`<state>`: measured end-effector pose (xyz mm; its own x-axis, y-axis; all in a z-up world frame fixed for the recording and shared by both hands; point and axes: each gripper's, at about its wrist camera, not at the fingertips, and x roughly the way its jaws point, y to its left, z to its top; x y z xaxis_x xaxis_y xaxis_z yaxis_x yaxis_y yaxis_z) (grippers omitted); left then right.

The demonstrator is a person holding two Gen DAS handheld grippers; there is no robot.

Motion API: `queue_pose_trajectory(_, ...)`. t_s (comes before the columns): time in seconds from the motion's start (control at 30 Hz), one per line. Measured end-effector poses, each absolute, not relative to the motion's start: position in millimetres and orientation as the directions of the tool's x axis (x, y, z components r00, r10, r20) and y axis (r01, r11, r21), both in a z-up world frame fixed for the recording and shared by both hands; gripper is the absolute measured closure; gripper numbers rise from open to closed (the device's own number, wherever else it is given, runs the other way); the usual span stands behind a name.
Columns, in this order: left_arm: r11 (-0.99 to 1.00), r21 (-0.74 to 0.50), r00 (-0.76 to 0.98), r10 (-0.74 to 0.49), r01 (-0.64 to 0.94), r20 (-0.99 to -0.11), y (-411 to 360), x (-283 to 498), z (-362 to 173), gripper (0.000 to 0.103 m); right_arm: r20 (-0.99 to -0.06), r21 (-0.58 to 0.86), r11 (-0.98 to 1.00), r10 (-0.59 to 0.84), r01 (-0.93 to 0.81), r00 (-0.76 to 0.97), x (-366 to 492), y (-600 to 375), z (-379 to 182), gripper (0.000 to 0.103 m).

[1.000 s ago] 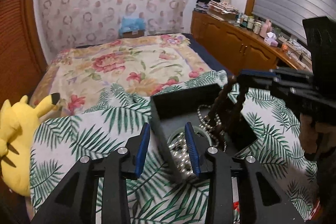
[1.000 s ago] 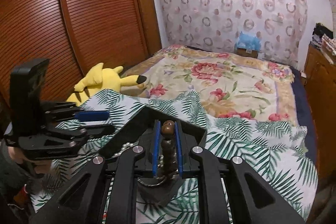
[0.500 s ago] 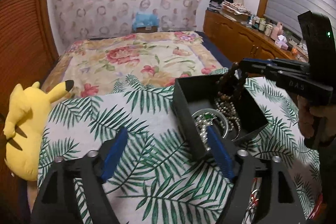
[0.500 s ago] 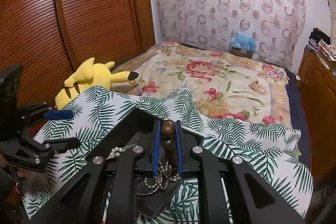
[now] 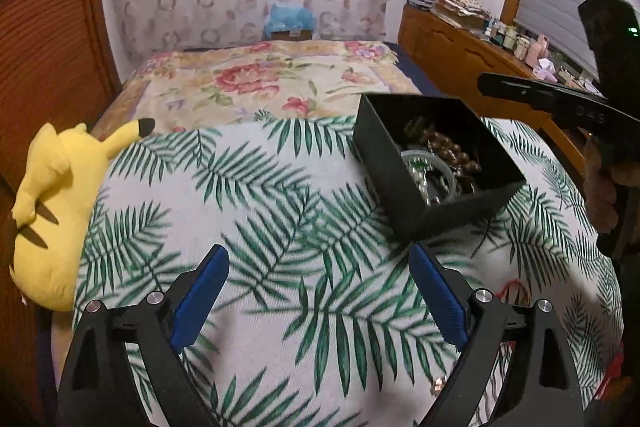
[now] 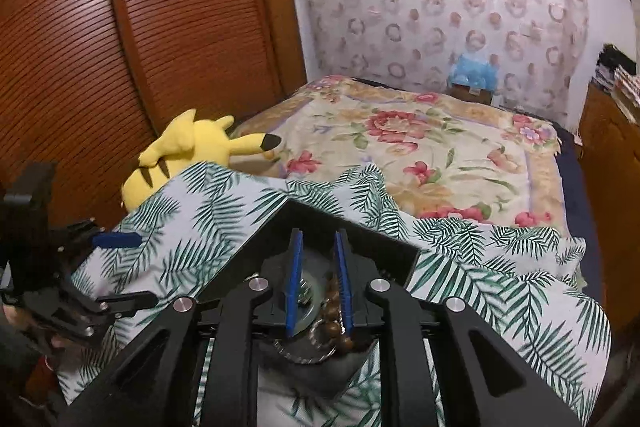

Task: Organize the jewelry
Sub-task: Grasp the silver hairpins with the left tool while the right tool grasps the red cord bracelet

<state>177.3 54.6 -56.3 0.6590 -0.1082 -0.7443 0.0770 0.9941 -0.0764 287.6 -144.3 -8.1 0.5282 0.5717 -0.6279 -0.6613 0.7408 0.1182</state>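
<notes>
No writing can be read. The left gripper (image 5: 316, 291) has just been opening; its fingers stand wide with nothing between them, over the palm-leaf cloth (image 5: 260, 187). Beyond its right finger stands the black box (image 5: 384, 163), holding brown wooden beads (image 5: 452, 151), pearls and a pale bangle. The right gripper (image 6: 319, 283) stands narrow above the box; nothing is visibly pinched.

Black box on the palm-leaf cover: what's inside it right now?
The black box holds brown wooden beads, a pale green bangle and a pearl strand, tangled together. Its near wall and the pile hide the bottom.
</notes>
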Motion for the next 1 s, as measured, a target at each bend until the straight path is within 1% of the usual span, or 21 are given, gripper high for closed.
queue_pose_trajectory(0.2, 0.991, -0.088, 0.64, -0.134, 0.104, -0.757, 47, 161, -67, 0.015, -0.647, 0.105, 0.742, 0.557, -0.662, 0.521, 245, -156, -17, 0.085)
queue_pose_trajectory(0.47, 0.982, -0.105, 0.623, -0.18, 0.155, -0.762, 30, 146, -76, 0.015, -0.746, 0.073, 0.743, 0.484, -0.665, 0.458, 194, -170, -68, 0.085)
queue_pose_trajectory(0.6, 0.975, -0.118, 0.605, -0.209, 0.187, -0.768, 19, 141, -79, 0.015, -0.772, 0.114, 0.757, 0.475, -0.644, 0.422, 183, -179, -87, 0.085)
queue_pose_trajectory(0.77, 0.97, -0.115, 0.594, -0.223, 0.215, -0.773, 9, 137, -83, 0.015, -0.783, 0.135, 0.747, 0.483, -0.652, 0.392, 174, -176, -95, 0.085)
queue_pose_trajectory(0.9, 0.967, -0.125, 0.587, -0.234, 0.22, -0.775, 6, 133, -85, 0.015, -0.796, 0.098, 0.743, 0.457, -0.662, 0.396, 171, -166, -99, 0.085)
queue_pose_trajectory(0.93, 0.967, -0.128, 0.585, -0.237, 0.222, -0.776, 5, 133, -85, 0.015, -0.798, 0.076, 0.741, 0.446, -0.667, 0.405, 169, -163, -99, 0.086)
queue_pose_trajectory(0.97, 0.966, -0.13, 0.582, -0.24, 0.225, -0.777, 5, 132, -86, 0.015, -0.799, 0.062, 0.742, 0.437, -0.668, 0.412, 169, -162, -98, 0.098)
queue_pose_trajectory(1.0, 0.965, -0.132, 0.578, -0.243, 0.228, -0.779, 4, 131, -87, 0.015, -0.801, 0.051, 0.74, 0.431, -0.671, 0.415, 169, -161, -99, 0.1)
